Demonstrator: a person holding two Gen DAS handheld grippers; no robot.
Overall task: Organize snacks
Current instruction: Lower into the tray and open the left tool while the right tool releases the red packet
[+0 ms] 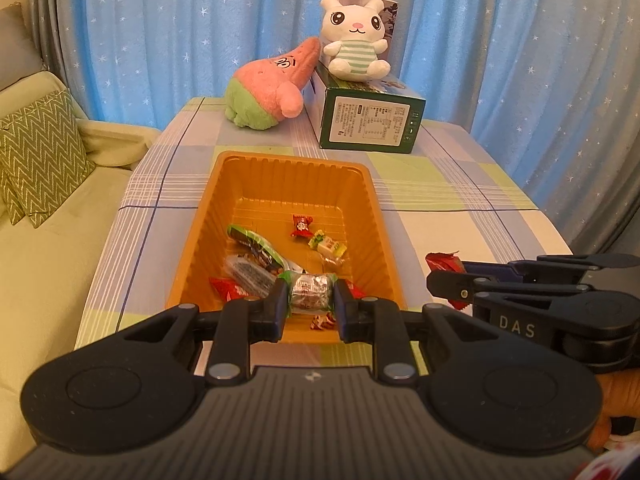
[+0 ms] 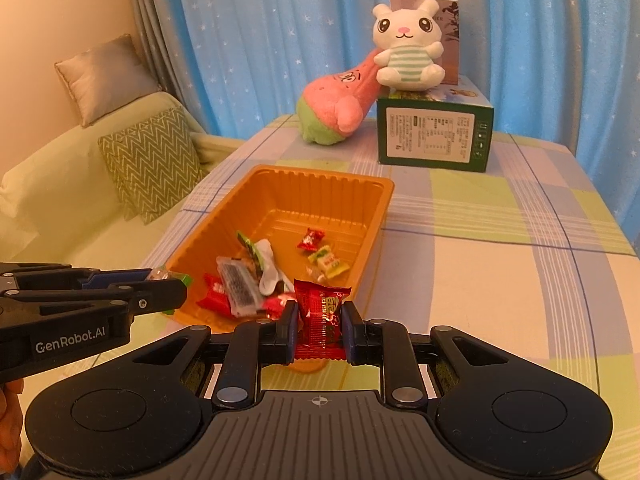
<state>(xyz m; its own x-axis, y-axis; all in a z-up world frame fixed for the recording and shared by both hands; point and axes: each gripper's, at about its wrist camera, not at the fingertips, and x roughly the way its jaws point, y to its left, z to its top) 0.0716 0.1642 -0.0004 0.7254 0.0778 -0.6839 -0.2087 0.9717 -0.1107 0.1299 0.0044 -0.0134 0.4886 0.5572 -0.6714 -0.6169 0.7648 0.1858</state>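
Both claws are loaded and poised at the near end of the ribbed orange plastic tray (image 1: 372, 216), which sits lengthwise on the checked pastel tablecloth covering the surface (image 1: 460, 224). The left claw (image 1: 310, 304) is clamped on a small candy in a silver-and-green twisted wrapper (image 1: 310, 292), pinched across its middle so the twisted ends stick out past the pads; it hangs just over the tray's near rim, apparently so that it can drop straight in among the others. The right claw (image 2: 320, 316) is clamped on a flat red foil snack packet (image 2: 322, 312), gripped by its side edges so that it stands upright between the pads, and it too sits at the tray's near rim, toward the right corner. Inside the tray already lie several wrapped snacks: a green-and-black packet (image 1: 256, 246), a clear packet with a printed label (image 1: 248, 274), a small red candy (image 1: 302, 226) and a yellow-green candy (image 1: 330, 246), all loosely clustered toward the near end. That gathering suggests the tray is the collecting bin. Well clear at the far end stand a green printed carton (image 1: 370, 120) with a white rabbit plush toy (image 1: 356, 40) seated on it and a pink-and-green star-shaped plush (image 1: 268, 88) leaning against its side, none of it in the claws' way.
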